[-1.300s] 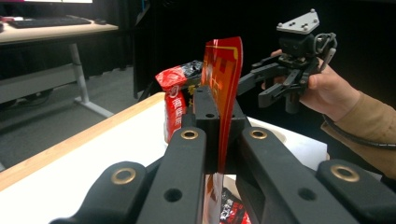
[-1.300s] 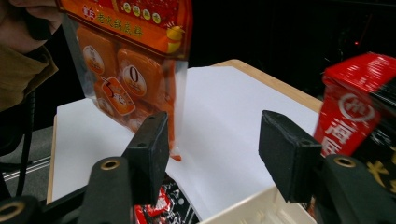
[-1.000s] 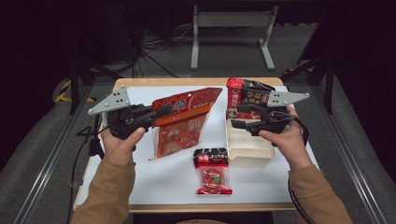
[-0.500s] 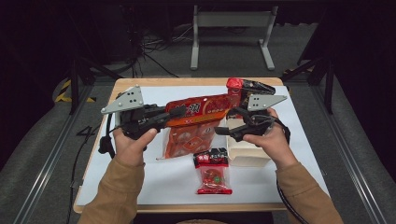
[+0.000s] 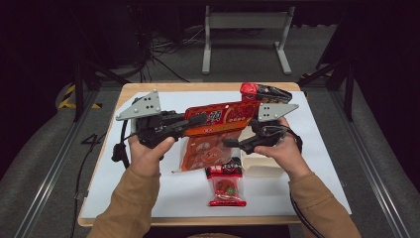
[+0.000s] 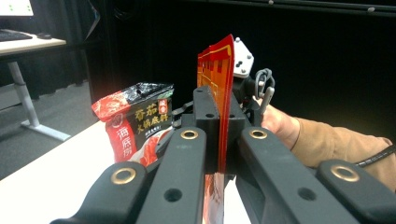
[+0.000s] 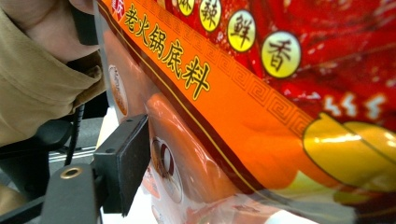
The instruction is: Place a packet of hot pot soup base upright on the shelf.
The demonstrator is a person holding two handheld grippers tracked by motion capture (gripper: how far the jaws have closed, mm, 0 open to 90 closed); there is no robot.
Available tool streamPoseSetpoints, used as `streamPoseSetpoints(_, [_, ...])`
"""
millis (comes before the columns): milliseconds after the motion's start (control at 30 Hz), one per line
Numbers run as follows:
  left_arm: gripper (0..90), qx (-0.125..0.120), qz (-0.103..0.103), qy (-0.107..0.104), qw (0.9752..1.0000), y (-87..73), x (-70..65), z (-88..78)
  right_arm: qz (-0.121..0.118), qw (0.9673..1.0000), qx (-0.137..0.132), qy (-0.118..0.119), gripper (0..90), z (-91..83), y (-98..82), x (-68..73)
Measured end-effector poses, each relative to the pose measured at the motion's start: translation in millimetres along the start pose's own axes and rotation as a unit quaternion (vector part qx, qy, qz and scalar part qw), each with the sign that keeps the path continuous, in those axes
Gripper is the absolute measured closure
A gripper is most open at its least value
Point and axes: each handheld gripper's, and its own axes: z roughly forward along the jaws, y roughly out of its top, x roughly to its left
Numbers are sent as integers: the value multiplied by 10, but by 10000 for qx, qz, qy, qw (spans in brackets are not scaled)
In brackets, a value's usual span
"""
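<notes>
A large red and orange hotpot-base packet (image 5: 218, 116) hangs above the table, its top edge level and its see-through lower part (image 5: 198, 151) drooping. My left gripper (image 5: 198, 119) comes in from the left and is shut on the packet's top edge; in the left gripper view the packet (image 6: 219, 93) stands edge-on between the jaws. My right gripper (image 5: 236, 144) points left at the packet's lower right; its jaws have just been opening. In the right gripper view one pad (image 7: 123, 163) stands beside the packet's face (image 7: 261, 116), and the other jaw is hidden.
A small red packet (image 5: 225, 186) lies near the table's front edge. A white box (image 5: 260, 168) sits under my right hand. A red and black packet (image 5: 265, 91) stands at the back right of the white mat (image 5: 148, 198). A grey table frame (image 5: 245, 37) stands beyond.
My left gripper carried the large packet rightward and its top edge turned level. My right gripper came left from above the white box to the packet, with its jaws spread wider.
</notes>
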Motion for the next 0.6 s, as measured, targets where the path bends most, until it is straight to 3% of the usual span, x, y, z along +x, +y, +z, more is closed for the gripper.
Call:
streamPoseSetpoints(233, [900, -25, 24, 9, 10000, 0, -1, -19, 6, 9999, -3, 158, 323, 27, -33, 18])
streamPoseSetpoints(367, [900, -80, -23, 39, 10000, -9, 17, -50, 14, 9995, 16, 326, 423, 17, -27, 47])
streamPoseSetpoints(467, [900, -105, -41, 48, 9999, -15, 28, -68, -55, 9987, 17, 504, 585, 9, -15, 83])
streamPoseSetpoints(600, [900, -130, -23, 79, 9999, -18, 37, -89, -342, 9980, 145, 507, 667, -2, 32, 133])
